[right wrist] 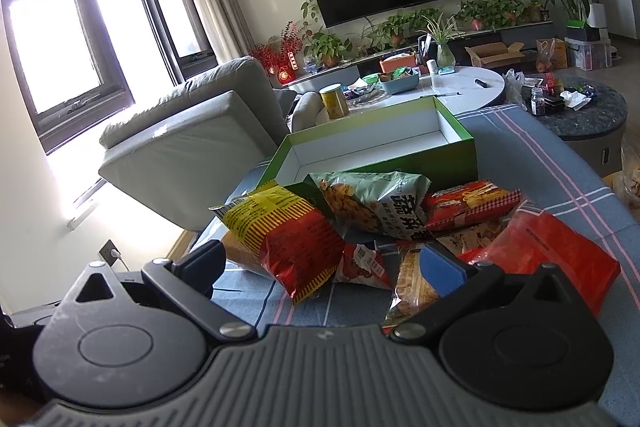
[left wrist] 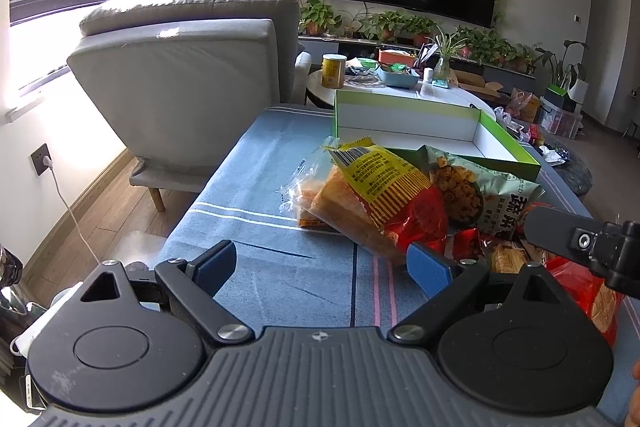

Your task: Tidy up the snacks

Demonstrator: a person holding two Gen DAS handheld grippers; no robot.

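Note:
A pile of snack bags lies on the blue striped cloth (left wrist: 256, 195). A red-and-yellow bag (left wrist: 384, 187) (right wrist: 288, 231) lies on the left of the pile, a pale green bag (left wrist: 476, 187) (right wrist: 376, 203) behind it, and a red cracker pack (right wrist: 472, 205) and a flat red bag (right wrist: 548, 247) to the right. An empty green box (left wrist: 420, 123) (right wrist: 380, 147) with a white inside stands behind the pile. My left gripper (left wrist: 322, 265) is open and empty just in front of the pile. My right gripper (right wrist: 322, 263) is open and empty over the pile's near edge; it also shows in the left wrist view (left wrist: 576, 239).
A grey armchair (left wrist: 184, 75) (right wrist: 188, 131) stands left of the table. A white coffee table (right wrist: 448, 91) with a yellow can (left wrist: 333, 71) (right wrist: 334, 101) and a blue tray (right wrist: 400, 83) stands behind the box. A dark round table (right wrist: 584, 115) stands at the right.

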